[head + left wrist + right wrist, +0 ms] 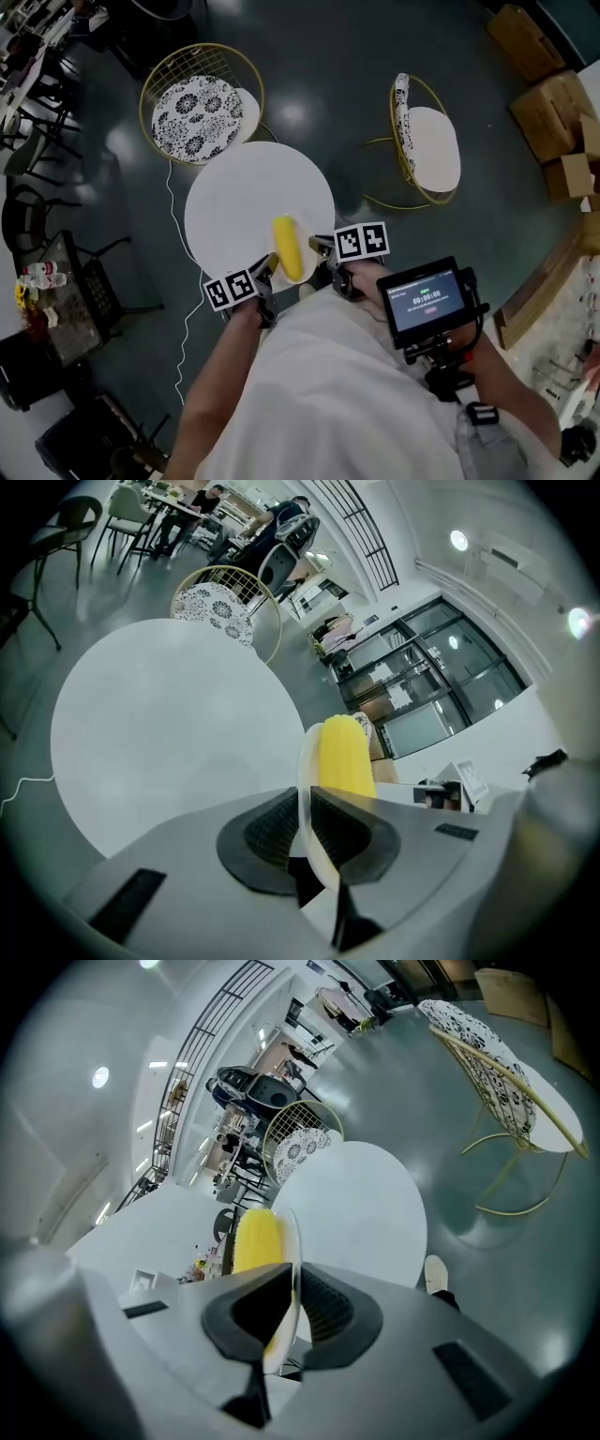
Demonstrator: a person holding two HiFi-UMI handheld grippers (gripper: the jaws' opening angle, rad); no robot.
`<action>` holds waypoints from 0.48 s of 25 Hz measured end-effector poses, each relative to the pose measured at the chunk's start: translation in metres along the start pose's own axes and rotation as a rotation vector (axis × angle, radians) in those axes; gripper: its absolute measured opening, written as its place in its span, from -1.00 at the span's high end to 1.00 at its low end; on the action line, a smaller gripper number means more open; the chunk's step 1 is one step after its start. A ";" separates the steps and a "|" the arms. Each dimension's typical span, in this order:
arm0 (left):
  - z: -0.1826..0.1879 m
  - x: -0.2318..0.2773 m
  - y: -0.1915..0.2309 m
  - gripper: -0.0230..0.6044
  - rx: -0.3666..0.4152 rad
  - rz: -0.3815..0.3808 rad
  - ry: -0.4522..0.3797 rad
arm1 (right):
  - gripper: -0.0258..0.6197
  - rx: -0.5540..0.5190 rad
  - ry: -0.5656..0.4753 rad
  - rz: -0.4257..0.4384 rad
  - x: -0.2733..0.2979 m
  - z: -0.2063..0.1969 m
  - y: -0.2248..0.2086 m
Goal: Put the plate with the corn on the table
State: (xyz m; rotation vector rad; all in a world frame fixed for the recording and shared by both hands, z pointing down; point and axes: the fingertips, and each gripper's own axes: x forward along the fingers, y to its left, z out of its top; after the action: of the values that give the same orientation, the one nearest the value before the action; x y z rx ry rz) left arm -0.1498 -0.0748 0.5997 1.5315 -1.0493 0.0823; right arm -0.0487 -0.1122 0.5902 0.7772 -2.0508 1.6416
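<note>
Clamping plate [306, 778] w/ corn [287, 247]: L gripper [266, 269] + R gripper [323, 253] | by white table [230, 202] | dark floor [319, 84]

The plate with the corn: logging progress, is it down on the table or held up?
Held up: the left gripper and right gripper both clamp the plate by its rim, the table beyond.

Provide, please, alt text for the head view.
The left gripper and right gripper each clamp one side of a white plate carrying a yellow corn cob, at the near edge of a round white table. Two gold wire chairs stand beyond.
</note>
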 end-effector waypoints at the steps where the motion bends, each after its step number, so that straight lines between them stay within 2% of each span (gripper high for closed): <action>1: 0.006 0.007 0.001 0.78 -0.003 0.002 0.000 | 0.81 0.000 0.003 0.006 0.004 0.008 -0.004; 5: 0.033 0.039 0.004 0.78 -0.011 0.019 0.004 | 0.81 0.010 0.026 0.017 0.017 0.043 -0.023; 12: 0.039 0.054 0.017 0.78 -0.043 0.050 0.006 | 0.81 -0.002 0.096 -0.002 0.035 0.053 -0.037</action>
State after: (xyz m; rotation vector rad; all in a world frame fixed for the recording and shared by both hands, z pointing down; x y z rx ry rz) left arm -0.1485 -0.1347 0.6329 1.4659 -1.0784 0.0986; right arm -0.0497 -0.1759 0.6272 0.6861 -1.9849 1.6427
